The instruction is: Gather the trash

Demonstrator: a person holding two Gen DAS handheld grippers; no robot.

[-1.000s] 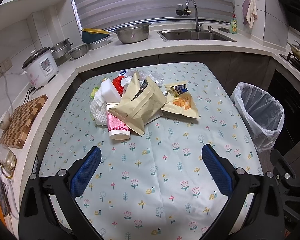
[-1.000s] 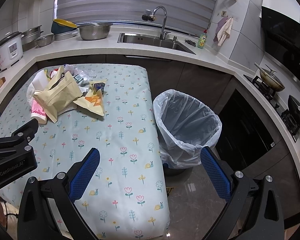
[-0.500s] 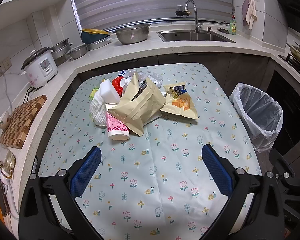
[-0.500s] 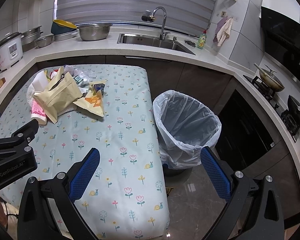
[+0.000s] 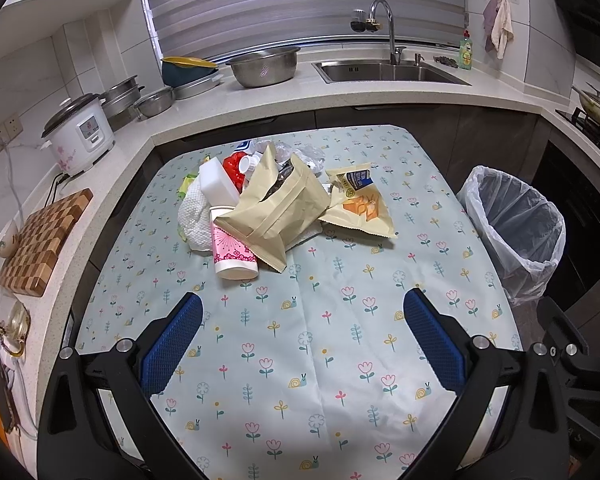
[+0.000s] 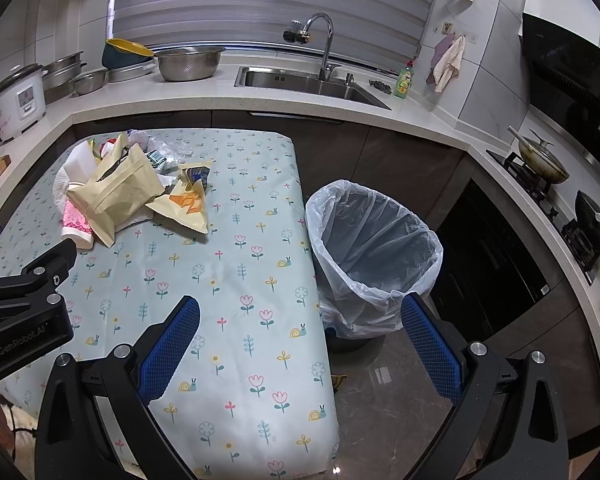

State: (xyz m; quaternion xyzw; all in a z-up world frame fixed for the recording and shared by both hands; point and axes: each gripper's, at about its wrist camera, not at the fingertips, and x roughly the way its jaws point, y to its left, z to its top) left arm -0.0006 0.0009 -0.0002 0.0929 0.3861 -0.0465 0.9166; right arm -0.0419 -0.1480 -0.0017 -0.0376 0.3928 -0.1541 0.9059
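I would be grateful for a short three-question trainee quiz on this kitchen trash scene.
1. True or false: the bin already holds trash.
2. Which lies nearest the left tool? A) pink cup B) snack packet C) white box
3. Fill in: both tools, including the right tool, are ____.

Key:
1. False; the liner looks empty.
2. A.
3. Open, holding nothing.
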